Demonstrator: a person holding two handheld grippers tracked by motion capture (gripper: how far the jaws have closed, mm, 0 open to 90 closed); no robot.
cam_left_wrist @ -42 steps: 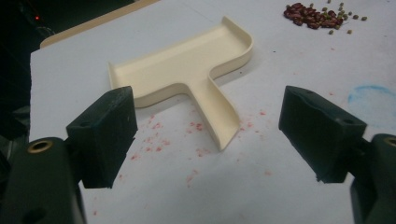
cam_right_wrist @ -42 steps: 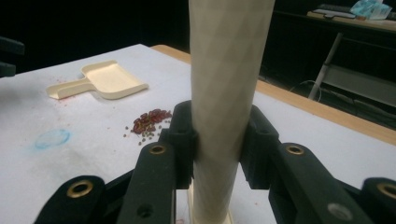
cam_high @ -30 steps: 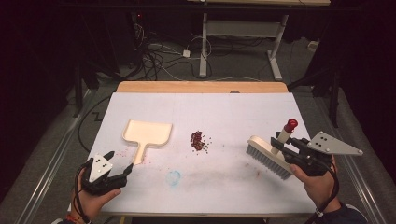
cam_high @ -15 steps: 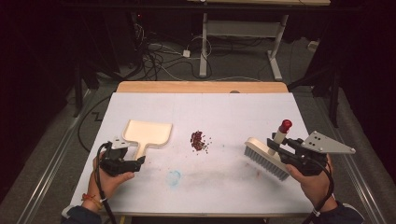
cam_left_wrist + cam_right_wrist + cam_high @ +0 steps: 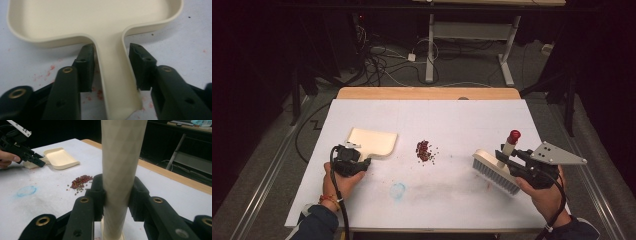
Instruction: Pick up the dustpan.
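The left claw (image 5: 111,67) stands open astride the dustpan (image 5: 372,141) handle, jaws not yet touching; close squarely near the pan's neck. The right claw (image 5: 116,195) grips the brush (image 5: 496,170) handle. Right of the dustpan lies the bean pile (image 5: 424,150).

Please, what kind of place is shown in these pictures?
Probably a lab or workshop set up for recording: a white-covered table in a dark room, loose cables on the floor behind, and a metal desk frame beyond it.
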